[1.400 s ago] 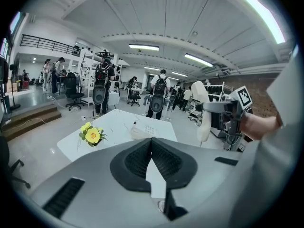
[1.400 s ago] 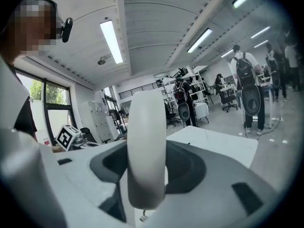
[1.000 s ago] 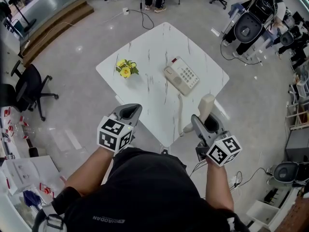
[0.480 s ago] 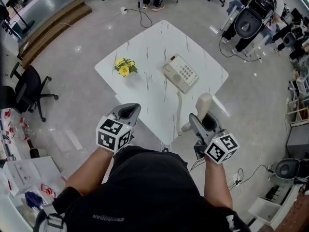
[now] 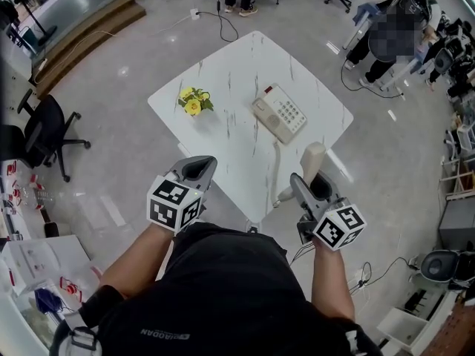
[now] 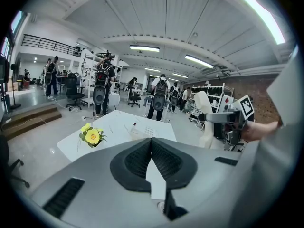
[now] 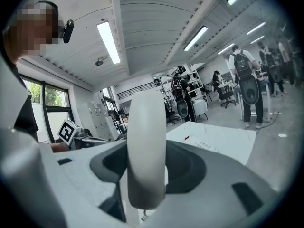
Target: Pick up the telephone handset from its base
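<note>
The cream telephone base [image 5: 279, 113] lies on the white marble table [image 5: 223, 73], its cradle empty. My right gripper [image 5: 313, 181] is shut on the cream handset [image 5: 316, 158] and holds it tilted in the air over the table's near right edge. The cord [image 5: 276, 162] runs from the base to the handset's lower end. In the right gripper view the handset [image 7: 147, 137] stands upright between the jaws of the right gripper [image 7: 148, 167]. My left gripper [image 5: 194, 170] hovers at the table's near left edge, and in its own view the left gripper [image 6: 152, 141] is shut and holds nothing.
A small bunch of yellow flowers [image 5: 192, 104] stands on the table left of the base. A black office chair [image 5: 44, 136] is on the floor at the left. People with backpacks [image 6: 103, 87] stand beyond the table. Cables [image 5: 219, 21] lie on the floor behind it.
</note>
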`<state>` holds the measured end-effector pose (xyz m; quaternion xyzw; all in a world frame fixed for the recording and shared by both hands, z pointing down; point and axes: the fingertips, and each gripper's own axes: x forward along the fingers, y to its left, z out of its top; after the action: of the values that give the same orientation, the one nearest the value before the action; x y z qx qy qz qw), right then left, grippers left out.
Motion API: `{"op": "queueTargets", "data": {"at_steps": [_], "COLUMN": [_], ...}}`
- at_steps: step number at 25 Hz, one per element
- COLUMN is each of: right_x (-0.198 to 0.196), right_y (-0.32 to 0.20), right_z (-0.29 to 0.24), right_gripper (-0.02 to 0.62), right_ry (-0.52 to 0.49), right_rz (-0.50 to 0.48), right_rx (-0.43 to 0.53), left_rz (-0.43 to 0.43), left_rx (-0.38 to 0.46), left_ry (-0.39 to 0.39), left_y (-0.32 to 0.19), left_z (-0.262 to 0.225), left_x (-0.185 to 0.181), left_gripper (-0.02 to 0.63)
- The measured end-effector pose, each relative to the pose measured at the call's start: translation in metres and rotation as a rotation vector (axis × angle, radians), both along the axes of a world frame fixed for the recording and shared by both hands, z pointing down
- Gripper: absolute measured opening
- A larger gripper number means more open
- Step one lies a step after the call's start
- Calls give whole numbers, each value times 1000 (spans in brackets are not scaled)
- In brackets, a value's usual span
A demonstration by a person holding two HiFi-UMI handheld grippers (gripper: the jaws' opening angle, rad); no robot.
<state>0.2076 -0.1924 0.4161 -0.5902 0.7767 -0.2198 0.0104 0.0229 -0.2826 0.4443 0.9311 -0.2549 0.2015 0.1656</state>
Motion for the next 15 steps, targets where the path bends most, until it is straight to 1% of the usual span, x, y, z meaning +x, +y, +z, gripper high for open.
{"op": "queueTargets", "data": {"at_steps": [4,15], "right_x": [-2,2], "right_y": [-3,-3], "right_z": [0,5], "right_gripper": [213,213], "right_ry": [0,-4], "right_rz": [-8,-10], "right_rx": [0,-1], "left_rz": [-16,-23], "left_rx": [3,-7], "left_ry": [1,-1], "left_y": [-3,2], "left_z": [-2,3], "left_x": [-3,-2], "left_gripper": [3,3]}}
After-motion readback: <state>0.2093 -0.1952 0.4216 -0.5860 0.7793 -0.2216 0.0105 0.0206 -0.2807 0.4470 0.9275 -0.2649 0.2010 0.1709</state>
